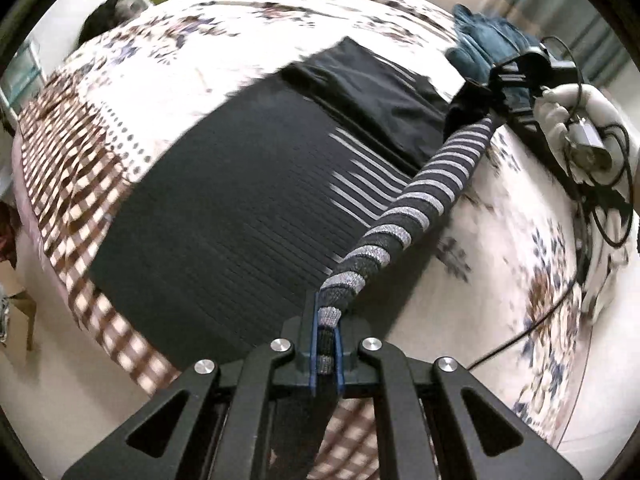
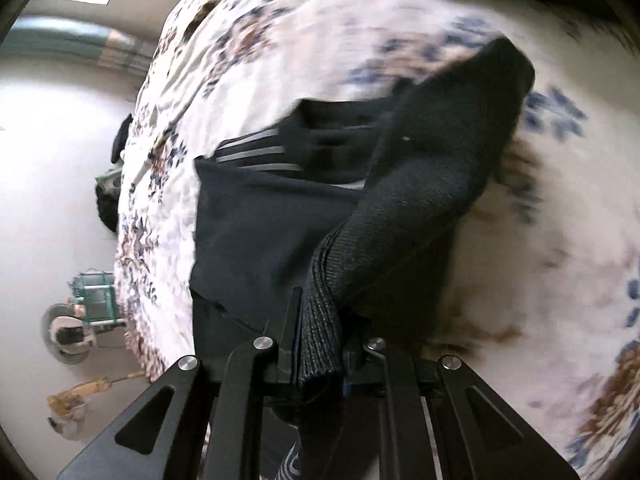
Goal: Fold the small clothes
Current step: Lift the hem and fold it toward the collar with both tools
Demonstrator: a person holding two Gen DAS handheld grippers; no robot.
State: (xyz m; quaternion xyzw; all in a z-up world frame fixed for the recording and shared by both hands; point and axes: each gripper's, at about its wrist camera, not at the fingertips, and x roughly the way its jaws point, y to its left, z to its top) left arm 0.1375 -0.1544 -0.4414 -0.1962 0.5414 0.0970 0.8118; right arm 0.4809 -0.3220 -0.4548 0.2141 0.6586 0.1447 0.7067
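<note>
Left claw [image 1: 328, 344] is clamped on one end of a long knitted sock [image 1: 424, 188], dark with pale grey rings, pinched flat between the two blue-edged pads. The sock runs taut and slightly twisted, rope-like, up and to the right, where its plain dark end meets the right claw [image 1: 494, 84] held by a hand in a white glove [image 1: 560, 116]; a thin black cable [image 1: 608, 216] loops beside that glove. In the right wrist view the right claw [image 2: 320, 356] is closed on the sock's ribbed cuff [image 2: 320, 320], the ribbing bunched thick between the pads, and the dark foot part [image 2: 440, 152] of fine flat knit spreads away from the claw to a rounded tip. The sock is lifted clear of the bed [image 1: 180, 80], whose cover is a smooth cream cloth printed with brown and blue flowers and a brown checked border. Under the sock lies a flat dark garment [image 1: 224, 184] with fine pale stripes, and touching it a plain black folded piece [image 1: 372, 84] with straight edges. A crumpled teal cloth [image 1: 488, 40] sits near the far edge of the bed. Both views are smeared by motion blur.
</note>
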